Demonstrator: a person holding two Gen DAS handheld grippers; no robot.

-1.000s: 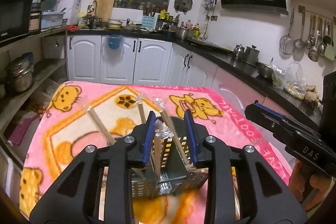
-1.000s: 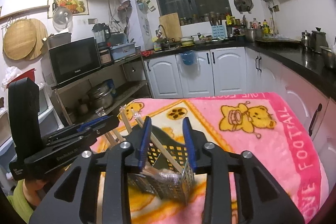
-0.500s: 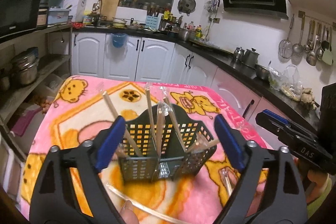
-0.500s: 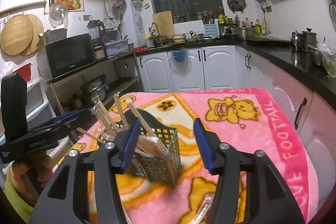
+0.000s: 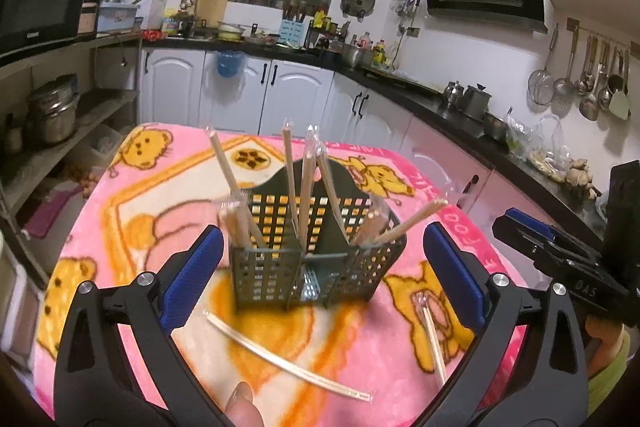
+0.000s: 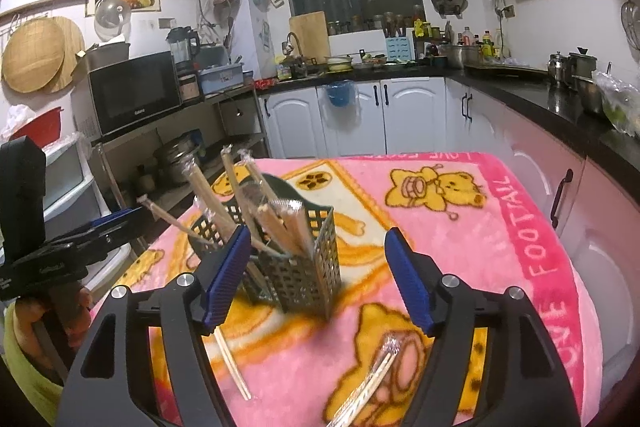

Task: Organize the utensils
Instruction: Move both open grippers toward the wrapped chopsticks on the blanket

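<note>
A dark perforated utensil caddy (image 5: pixel 316 259) (image 6: pixel 298 263) stands on the pink bear blanket (image 5: pixel 132 211), with several plastic-wrapped wooden chopsticks (image 5: pixel 302 183) (image 6: pixel 280 223) leaning in it. My left gripper (image 5: pixel 322 229) is open and its jaws are still opening; the caddy sits just beyond its blue pads (image 5: pixel 192 275), untouched. My right gripper (image 6: pixel 317 231) is open too, jaws opening, with nothing pressed between them. One loose chopstick pair (image 5: pixel 280 359) (image 6: pixel 232 359) lies in front of the caddy, another wrapped pair (image 5: pixel 434 339) (image 6: pixel 368 383) to the right.
The blanket-covered table ends near white cabinets (image 5: pixel 256 95) at the back. A black counter (image 5: pixel 460 111) runs along the right and open shelves with pots (image 5: pixel 52 111) along the left. A fingertip (image 5: pixel 240 403) shows at the bottom edge.
Both grippers' jaws have spread wide and drawn back from the caddy. The wrapped chopsticks that were between the narrow jaws now stand in the caddy.
</note>
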